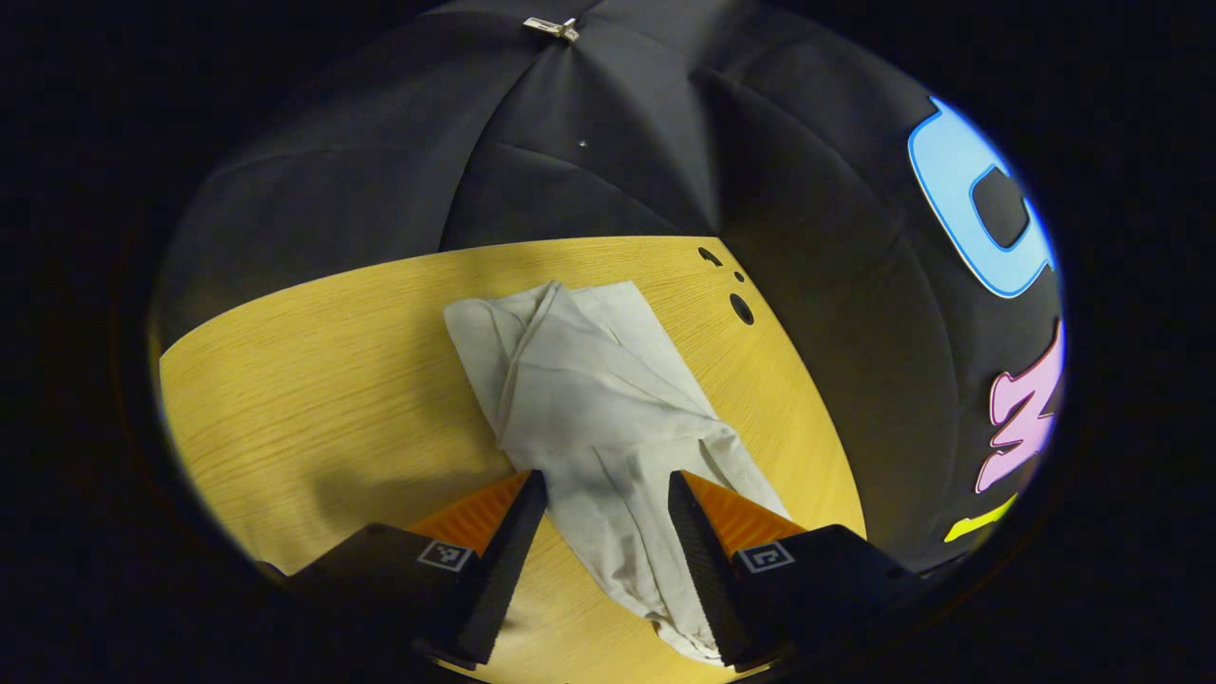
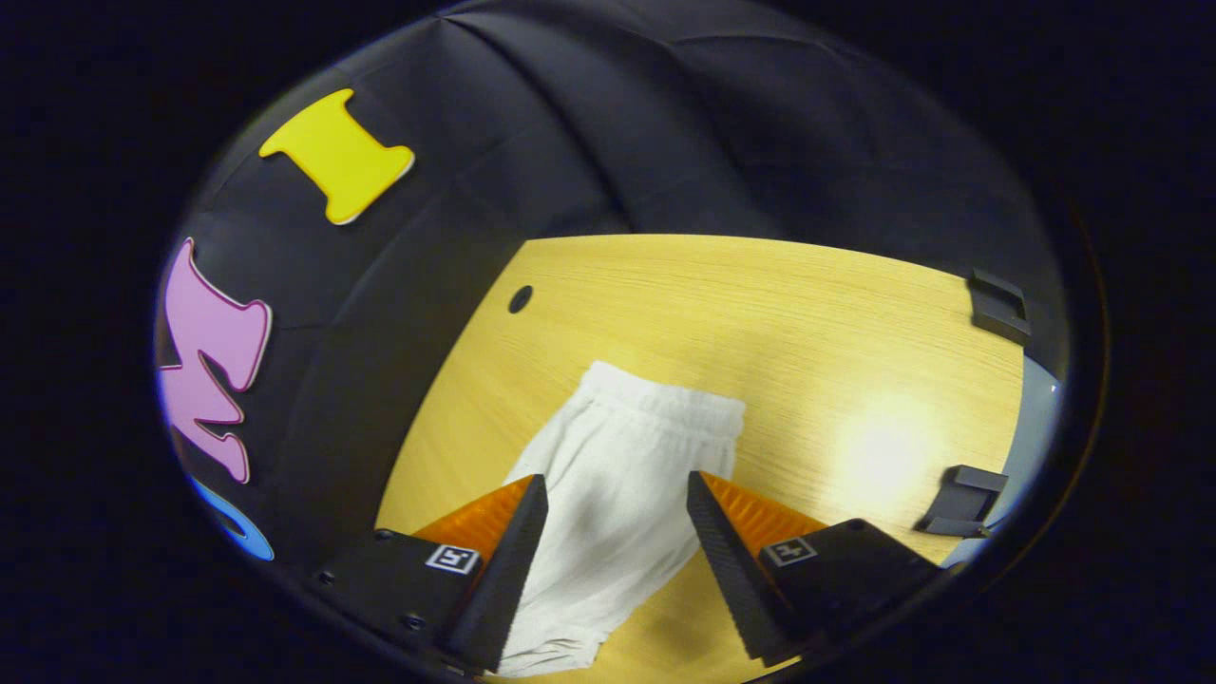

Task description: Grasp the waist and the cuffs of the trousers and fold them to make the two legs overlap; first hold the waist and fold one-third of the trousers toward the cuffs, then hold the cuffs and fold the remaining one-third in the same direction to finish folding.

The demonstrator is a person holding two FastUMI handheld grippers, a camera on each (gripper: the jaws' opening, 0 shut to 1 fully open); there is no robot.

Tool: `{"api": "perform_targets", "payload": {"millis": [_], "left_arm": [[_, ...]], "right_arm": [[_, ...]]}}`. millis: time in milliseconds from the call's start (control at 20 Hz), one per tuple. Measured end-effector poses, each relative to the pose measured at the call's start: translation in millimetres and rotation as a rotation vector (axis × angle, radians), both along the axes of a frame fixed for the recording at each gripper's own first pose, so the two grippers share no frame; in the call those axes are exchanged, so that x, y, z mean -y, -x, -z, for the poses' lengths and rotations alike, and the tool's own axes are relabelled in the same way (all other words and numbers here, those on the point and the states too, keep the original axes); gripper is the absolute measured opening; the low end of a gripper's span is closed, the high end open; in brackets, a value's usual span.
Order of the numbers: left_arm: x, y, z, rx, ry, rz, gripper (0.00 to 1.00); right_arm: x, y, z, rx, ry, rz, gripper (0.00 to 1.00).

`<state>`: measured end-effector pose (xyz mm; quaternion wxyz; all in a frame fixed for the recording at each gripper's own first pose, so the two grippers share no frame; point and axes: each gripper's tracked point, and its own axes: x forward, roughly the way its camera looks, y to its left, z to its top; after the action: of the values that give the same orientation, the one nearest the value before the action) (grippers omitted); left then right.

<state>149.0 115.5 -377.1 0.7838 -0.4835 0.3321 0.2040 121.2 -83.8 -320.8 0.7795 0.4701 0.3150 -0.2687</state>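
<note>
My left claw and right claw both hang parted over the crumpled white cloth trousers on the yellow wooden worktop, elastic waist lying mid-frame ahead of the right

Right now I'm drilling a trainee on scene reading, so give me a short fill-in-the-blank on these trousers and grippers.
1. The white trousers lie on a ____ table.
2. The left gripper has its jaws ____ above the trousers.
3. The right gripper looks toward the gathered ____ end of the trousers.

Missing words: wooden; open; waist
</note>
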Motion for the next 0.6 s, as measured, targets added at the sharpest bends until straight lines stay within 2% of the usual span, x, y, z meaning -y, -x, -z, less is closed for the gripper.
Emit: {"api": "perform_targets", "payload": {"millis": [50,300,500,600], "left_arm": [[-0.7,0.3,0.2,-0.001,0.000,0.000,0.86],[0.3,0.4,-0.6,0.001,0.004,0.005,0.86],[0.2,1.1,-1.1,0.001,0.010,0.007,0.86],[0.5,1.4,-1.7,0.001,0.014,0.006,0.86]], "right_arm": [[4.9,6.7,3.3,-0.024,0.005,0.016,0.95],[7.0,5.4,41.7,-0.126,-0.029,0.042,0.96],[-0.4,-26.3,48.8,-0.093,-0.055,0.050,0.96],[1.2,-29.2,55.8,-0.102,-0.036,0.068,0.94]]}}
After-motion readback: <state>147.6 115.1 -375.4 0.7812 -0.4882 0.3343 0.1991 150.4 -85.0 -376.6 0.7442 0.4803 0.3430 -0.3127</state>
